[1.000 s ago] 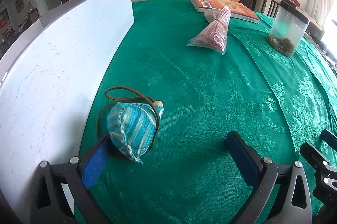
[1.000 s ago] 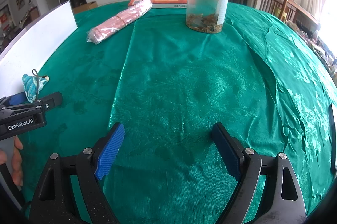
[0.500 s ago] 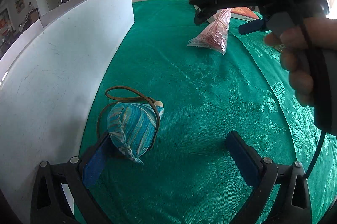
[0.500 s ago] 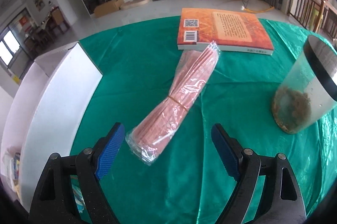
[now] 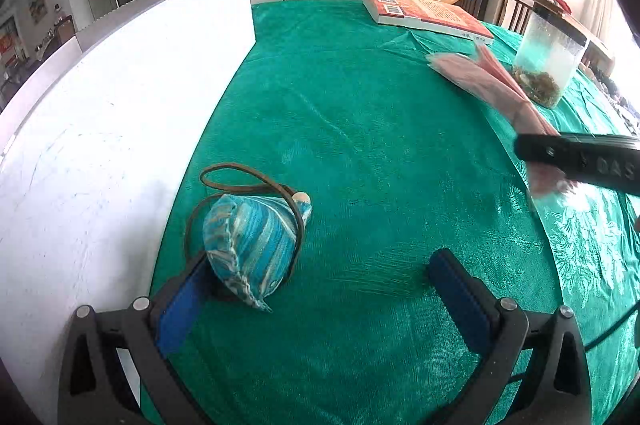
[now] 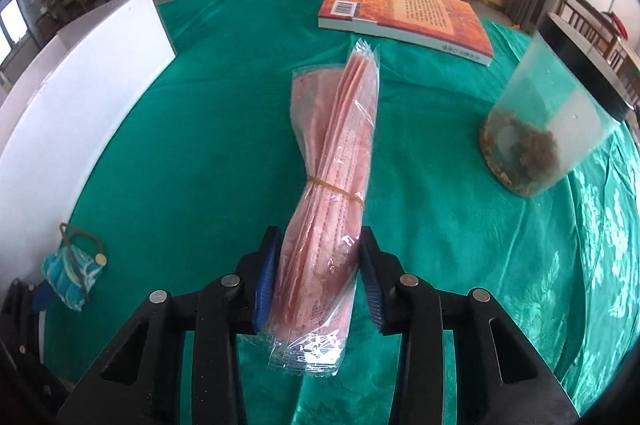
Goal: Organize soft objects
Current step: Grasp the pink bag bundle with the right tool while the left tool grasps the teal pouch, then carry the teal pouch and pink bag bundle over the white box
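Note:
My right gripper (image 6: 318, 285) is shut on the near end of a pink pack of face masks in clear plastic (image 6: 340, 161), bound by a rubber band. In the left wrist view the same pack (image 5: 480, 77) hangs from the right gripper's body at the right edge. My left gripper (image 5: 320, 299) is open and low over the green tablecloth. A blue striped pouch with a brown cord (image 5: 248, 245) lies against its left finger (image 5: 180, 309). The pouch also shows in the right wrist view (image 6: 72, 275).
A white box wall (image 5: 120, 129) stands along the left of the table. An orange book (image 6: 404, 13) lies at the far side. A clear jar with a black lid (image 6: 556, 129) stands at the right. The green cloth (image 5: 360, 145) covers the table.
My right gripper has closed on the near end of the pink mask pack and drawn it toward me. The left gripper and the pouch have stayed put.

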The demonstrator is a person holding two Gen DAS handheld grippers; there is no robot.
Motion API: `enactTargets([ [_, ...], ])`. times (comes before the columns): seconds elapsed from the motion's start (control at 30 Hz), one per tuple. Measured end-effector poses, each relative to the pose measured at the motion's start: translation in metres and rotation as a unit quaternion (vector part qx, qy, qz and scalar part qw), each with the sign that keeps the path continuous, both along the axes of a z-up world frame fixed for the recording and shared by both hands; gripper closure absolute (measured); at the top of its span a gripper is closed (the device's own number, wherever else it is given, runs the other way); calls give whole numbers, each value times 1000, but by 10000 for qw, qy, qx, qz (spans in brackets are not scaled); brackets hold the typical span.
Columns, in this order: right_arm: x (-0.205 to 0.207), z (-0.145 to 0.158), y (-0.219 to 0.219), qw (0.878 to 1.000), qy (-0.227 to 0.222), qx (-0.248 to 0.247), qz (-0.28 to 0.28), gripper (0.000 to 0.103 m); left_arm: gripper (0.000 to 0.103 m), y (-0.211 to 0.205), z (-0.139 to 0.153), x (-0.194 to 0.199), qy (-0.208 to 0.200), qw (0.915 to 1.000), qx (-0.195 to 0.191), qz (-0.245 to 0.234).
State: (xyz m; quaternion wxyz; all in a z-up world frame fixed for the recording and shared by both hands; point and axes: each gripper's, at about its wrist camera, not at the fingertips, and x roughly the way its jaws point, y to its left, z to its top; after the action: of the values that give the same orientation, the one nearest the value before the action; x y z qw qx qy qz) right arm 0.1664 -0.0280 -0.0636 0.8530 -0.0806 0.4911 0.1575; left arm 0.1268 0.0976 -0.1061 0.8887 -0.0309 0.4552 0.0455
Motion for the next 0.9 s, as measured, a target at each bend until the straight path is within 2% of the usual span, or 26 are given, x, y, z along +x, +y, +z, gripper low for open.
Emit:
enactTargets([
  [0.13,-50,8,-57,9988,-57,267,-415,63,0,0,0,0,0,10000,0,0],
  [0.23,-89,5,-101,9941,-306,347,-977,63,0,0,0,-1,0,10000,-42,-35],
  [0.27,-99,2,-115,9911,-393,364,-1222,63,0,1,1,-1,31,9999,-107,-122],
  [0.33,-115,-7,-142,9827,-456,569,-1705,63,0,6,6,-2,84,9980,-528,-349],
  [0.4,-122,-7,-160,9740,-447,1064,-1950,63,0,13,12,-7,36,9944,-991,-354],
  [0.5,-121,-5,-159,9748,-463,1105,-1882,63,1,15,13,-8,-18,9954,-943,-141],
  [0.53,-119,-8,-158,9754,-385,1142,-1847,63,6,10,11,-7,62,9969,-776,-125],
  [0.63,-115,-8,-154,9758,-424,1150,-1810,63,29,-6,9,-6,46,9996,123,-238],
  [0.67,-115,-9,-155,9753,-420,1182,-1819,62,50,-8,10,-6,-21,9995,135,-299],
  [0.73,-117,-9,-158,9745,-420,1231,-1827,57,66,-7,12,-5,-35,9994,123,-314],
  [0.8,-117,-9,-157,9748,-430,1256,-1794,46,67,-4,12,-6,-42,9995,24,-310],
  [0.83,-116,-9,-156,9751,-411,1293,-1753,37,67,-4,12,-7,-59,9995,-44,-314],
  [0.9,-112,-8,-154,9776,-306,1235,-1678,33,67,-3,13,-10,-63,9987,-339,-366],
])
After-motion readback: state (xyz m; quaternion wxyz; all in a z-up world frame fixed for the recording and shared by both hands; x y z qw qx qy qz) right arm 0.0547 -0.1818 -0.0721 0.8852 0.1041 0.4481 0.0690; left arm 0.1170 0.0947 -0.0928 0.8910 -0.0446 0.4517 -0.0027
